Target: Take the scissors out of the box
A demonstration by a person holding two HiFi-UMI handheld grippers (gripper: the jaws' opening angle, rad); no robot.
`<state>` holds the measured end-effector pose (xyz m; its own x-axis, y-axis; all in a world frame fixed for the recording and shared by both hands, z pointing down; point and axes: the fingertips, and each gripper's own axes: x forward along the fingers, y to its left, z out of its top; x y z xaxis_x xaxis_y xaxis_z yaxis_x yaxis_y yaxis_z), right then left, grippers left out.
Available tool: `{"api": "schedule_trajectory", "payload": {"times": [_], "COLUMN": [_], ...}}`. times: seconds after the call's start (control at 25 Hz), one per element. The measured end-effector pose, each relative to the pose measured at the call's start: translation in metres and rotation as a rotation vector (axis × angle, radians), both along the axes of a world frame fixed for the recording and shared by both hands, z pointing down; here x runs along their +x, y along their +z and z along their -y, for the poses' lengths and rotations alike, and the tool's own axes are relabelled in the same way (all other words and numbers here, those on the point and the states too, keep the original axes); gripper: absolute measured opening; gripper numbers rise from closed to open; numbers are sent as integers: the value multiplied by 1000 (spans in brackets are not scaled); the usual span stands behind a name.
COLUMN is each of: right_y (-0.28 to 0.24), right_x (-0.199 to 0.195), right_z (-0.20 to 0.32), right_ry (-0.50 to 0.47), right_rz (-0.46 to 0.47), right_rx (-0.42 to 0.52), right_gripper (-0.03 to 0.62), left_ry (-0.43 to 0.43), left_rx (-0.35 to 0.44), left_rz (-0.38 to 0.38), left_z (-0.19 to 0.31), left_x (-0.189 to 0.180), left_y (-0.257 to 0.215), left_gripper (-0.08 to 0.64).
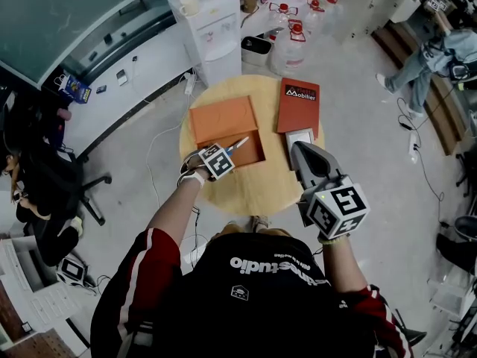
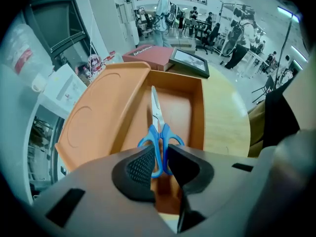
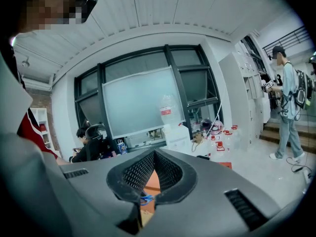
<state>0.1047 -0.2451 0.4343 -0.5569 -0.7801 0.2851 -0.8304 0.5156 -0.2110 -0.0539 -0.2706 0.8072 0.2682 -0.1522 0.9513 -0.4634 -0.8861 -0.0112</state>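
Observation:
Blue-handled scissors [image 2: 157,132] hang with their closed blades pointing away over the open orange box [image 2: 201,107]. My left gripper [image 2: 160,162] is shut on the blue handles, pointing steeply down. In the head view the scissors [image 1: 238,145] stick out of the left gripper [image 1: 227,154] just above the box [image 1: 255,154], whose lid [image 1: 222,119] lies folded back to the left. My right gripper [image 1: 298,149] hovers over the right side of the table, shut with nothing between its jaws. In the right gripper view its tips [image 3: 154,154] meet.
The box sits on a round wooden table [image 1: 253,192]. A red-brown flat case [image 1: 298,104] and a small framed panel [image 1: 300,136] lie at the table's right. A white water dispenser [image 1: 209,28] and water jugs [image 1: 292,39] stand beyond the table. Cables trail on the floor.

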Motion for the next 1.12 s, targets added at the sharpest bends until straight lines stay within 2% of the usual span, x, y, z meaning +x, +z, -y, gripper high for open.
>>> {"api": "schedule_trajectory", "payload": {"times": [0.2, 0.48, 0.88, 1.12], "right_y": [-7, -13, -25, -34], "right_x": [-8, -17, -26, -38], "right_z": [-11, -29, -46, -56], "right_ry": [14, 34, 70, 84], "right_rz": [7, -8, -22, -20], "right_rx": [13, 28, 51, 70], "right_gripper": [28, 28, 28, 28], "left_ry": [-23, -60, -145, -158], "left_rx": [27, 174, 272, 322], "left_rz": [-84, -198, -437, -572], "left_z": [-6, -1, -1, -7], "left_x": [6, 11, 28, 31], "left_y": [-11, -37, -116, -175], "left_gripper": [94, 94, 94, 94]}}
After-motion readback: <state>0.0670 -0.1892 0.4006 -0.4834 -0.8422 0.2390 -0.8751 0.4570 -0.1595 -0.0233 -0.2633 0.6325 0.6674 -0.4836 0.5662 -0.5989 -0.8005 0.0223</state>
